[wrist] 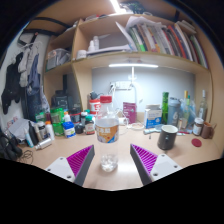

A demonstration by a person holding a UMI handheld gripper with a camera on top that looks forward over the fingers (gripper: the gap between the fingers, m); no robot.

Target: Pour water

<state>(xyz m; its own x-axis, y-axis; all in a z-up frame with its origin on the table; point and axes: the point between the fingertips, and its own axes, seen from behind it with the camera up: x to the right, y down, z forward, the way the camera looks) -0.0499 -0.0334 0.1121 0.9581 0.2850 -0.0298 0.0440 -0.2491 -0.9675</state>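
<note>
— How does the gripper sit?
— Level, low over the desk, fingers spread apart, grasping nothing.
— The glass?
— Standing between the fingers; a water bottle just beyond.

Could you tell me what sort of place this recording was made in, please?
Probably a home or dorm desk under a bookshelf, crowded with bottles and jars. A small glass stands between the open hand-held gripper's fingers, a plastic bottle just beyond.
</note>
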